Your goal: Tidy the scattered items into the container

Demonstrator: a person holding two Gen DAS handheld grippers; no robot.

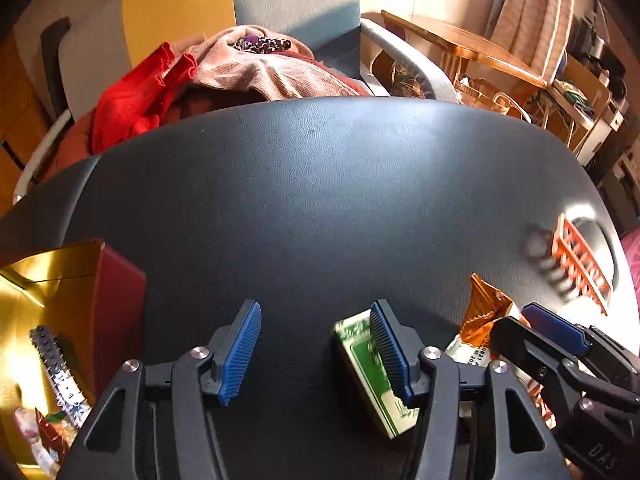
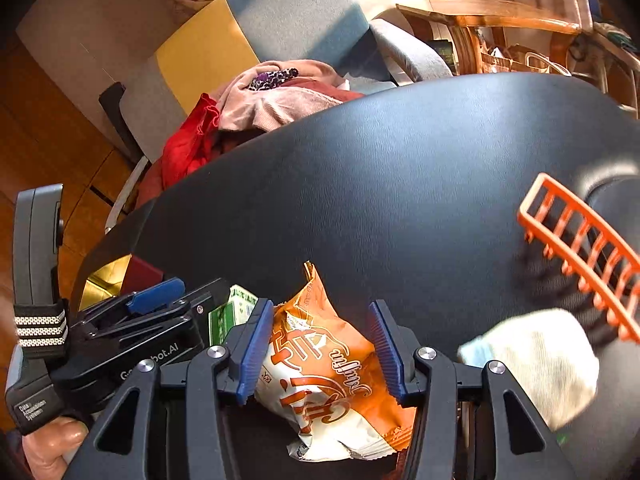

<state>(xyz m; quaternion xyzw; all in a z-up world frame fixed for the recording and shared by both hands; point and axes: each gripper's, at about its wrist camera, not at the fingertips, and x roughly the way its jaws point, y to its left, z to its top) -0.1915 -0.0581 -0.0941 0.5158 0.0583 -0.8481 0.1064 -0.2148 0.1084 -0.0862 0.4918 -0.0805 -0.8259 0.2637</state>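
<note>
My left gripper (image 1: pixel 316 354) is open low over the black table (image 1: pixel 320 184), with bare tabletop between its fingers. A green and white box (image 1: pixel 374 376) lies flat under and just outside its right finger. My right gripper (image 2: pixel 320 354) is open too, its jaws straddling an orange and white snack packet (image 2: pixel 332 372) that lies on the table; the left pad looks close to or touching the packet. In the left wrist view the packet (image 1: pixel 484 312) shows to the right of the box. The container, a red box with gold lining (image 1: pixel 52 280), stands at the table's left edge and holds a spiky brush (image 1: pixel 56 364) and wrappers.
An orange plastic comb-like rack (image 2: pixel 584 260) lies at the right over a dark ribbed object, with a white cloth (image 2: pixel 536 364) in front of it. Behind the table is a chair piled with red and pink clothes (image 1: pixel 224 68). A hand (image 2: pixel 48 448) holds the left gripper's handle.
</note>
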